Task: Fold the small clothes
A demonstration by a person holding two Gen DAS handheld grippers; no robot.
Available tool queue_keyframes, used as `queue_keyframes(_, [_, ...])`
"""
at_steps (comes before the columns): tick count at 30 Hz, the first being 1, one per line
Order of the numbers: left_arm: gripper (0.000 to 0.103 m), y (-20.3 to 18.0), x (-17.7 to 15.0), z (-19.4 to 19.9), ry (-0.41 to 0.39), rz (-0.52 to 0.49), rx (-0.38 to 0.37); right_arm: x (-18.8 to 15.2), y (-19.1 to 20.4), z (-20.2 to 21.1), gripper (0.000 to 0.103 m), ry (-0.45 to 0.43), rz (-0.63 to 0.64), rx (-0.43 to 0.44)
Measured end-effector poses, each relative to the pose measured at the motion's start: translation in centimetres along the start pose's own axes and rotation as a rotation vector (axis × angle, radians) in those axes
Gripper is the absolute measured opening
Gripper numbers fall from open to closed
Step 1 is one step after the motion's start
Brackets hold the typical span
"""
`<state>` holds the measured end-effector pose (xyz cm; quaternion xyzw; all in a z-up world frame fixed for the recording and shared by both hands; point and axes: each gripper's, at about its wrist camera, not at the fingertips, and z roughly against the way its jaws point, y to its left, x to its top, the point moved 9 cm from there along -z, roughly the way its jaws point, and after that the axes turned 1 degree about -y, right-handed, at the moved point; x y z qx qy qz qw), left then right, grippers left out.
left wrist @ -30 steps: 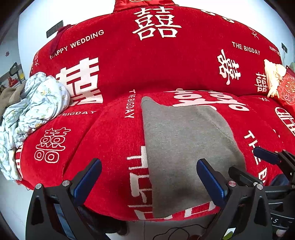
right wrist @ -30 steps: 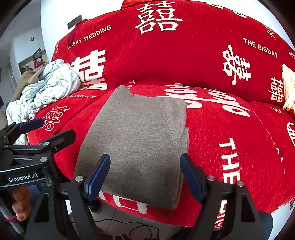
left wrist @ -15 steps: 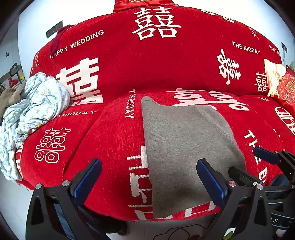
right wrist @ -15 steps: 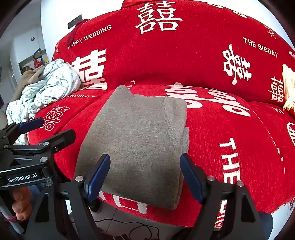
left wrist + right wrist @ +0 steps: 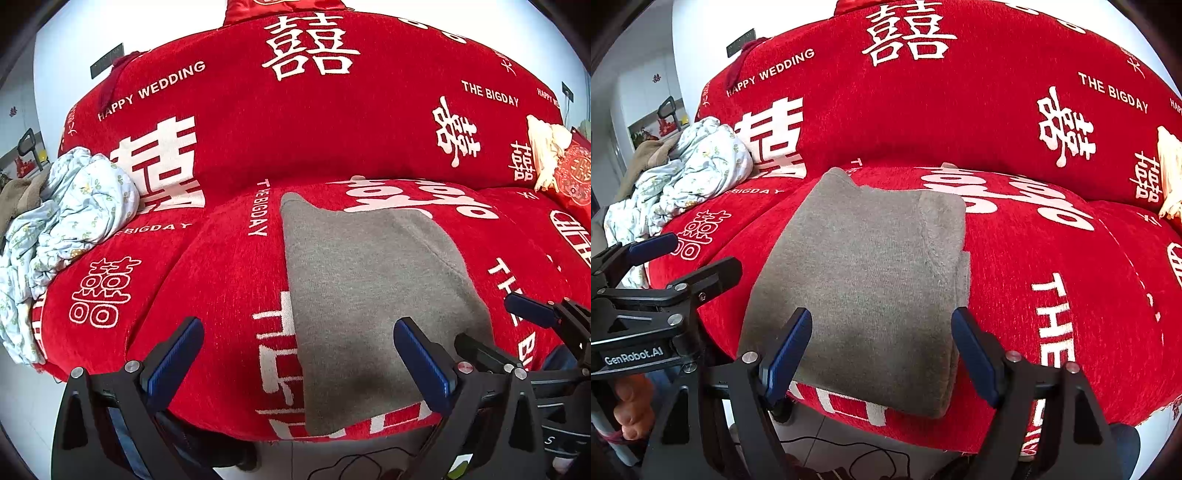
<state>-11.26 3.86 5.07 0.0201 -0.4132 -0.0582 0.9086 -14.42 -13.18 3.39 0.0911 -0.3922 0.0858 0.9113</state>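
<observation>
a red chenille sofa cover (image 5: 332,140) carries white woven writing — "happy wedding", "the bigday" and large double-happiness characters. on the front of the sofa's middle seat cushion lies a folded grey knit garment (image 5: 864,280), soft and fuzzy, roughly rectangular, its near edge draping over the cushion's front. toward the sofa's left end sits a crumpled pale blue floral cloth (image 5: 70,210), with a tan fabric behind it. at the sofa's right end rests a cream tasselled thing beside a red embroidered cushion (image 5: 574,173).

the left gripper (image 5: 295,354) hovers before the sofa, its blue-padded fingers wide apart and empty; its black body reads "genrobot.ai" in the right wrist view. the right gripper (image 5: 881,354) hangs over the garment's near edge, fingers spread — nothing between the pads. black cables lie on the tiled floor below the sofa.
</observation>
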Motion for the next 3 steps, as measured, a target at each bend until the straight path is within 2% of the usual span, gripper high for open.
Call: queue_keyframes(3, [0.103,-0.2,-0.03,0.09,-0.002,-0.008,-0.002,-0.09,0.02,0.02,0.081,-0.001,0.002,0.001])
